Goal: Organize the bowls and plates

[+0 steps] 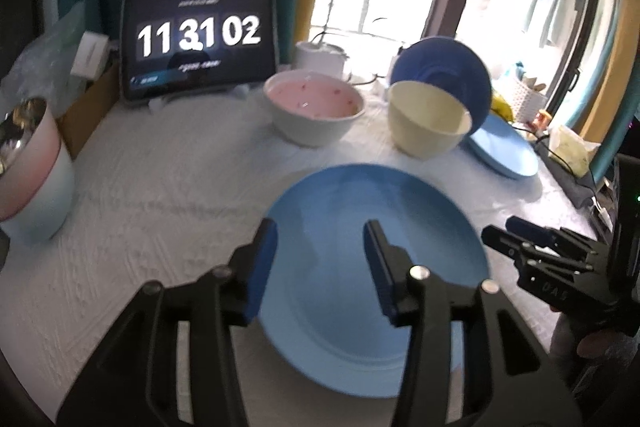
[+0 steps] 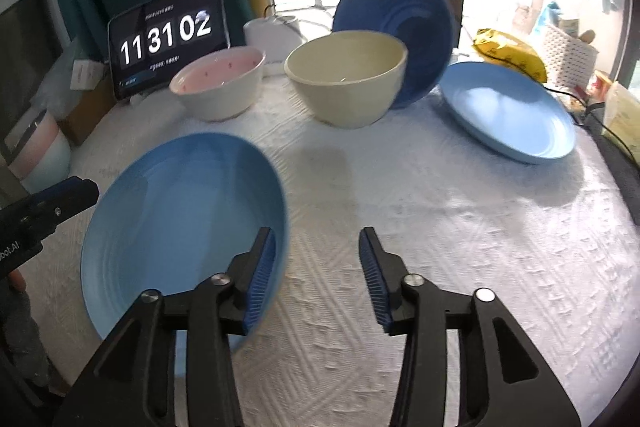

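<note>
Blue plates (image 2: 184,219) number three, bowls (image 2: 348,79) two, on white cloth (image 2: 440,247).

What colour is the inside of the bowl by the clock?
Pink with small red specks inside the bowl; clearest from the left wrist camera.

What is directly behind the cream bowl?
A dark blue plate stands tilted on its edge behind the cream bowl, apparently leaning against it. The bowl hides the plate's lower left part, so whether they actually touch cannot be seen.
</note>
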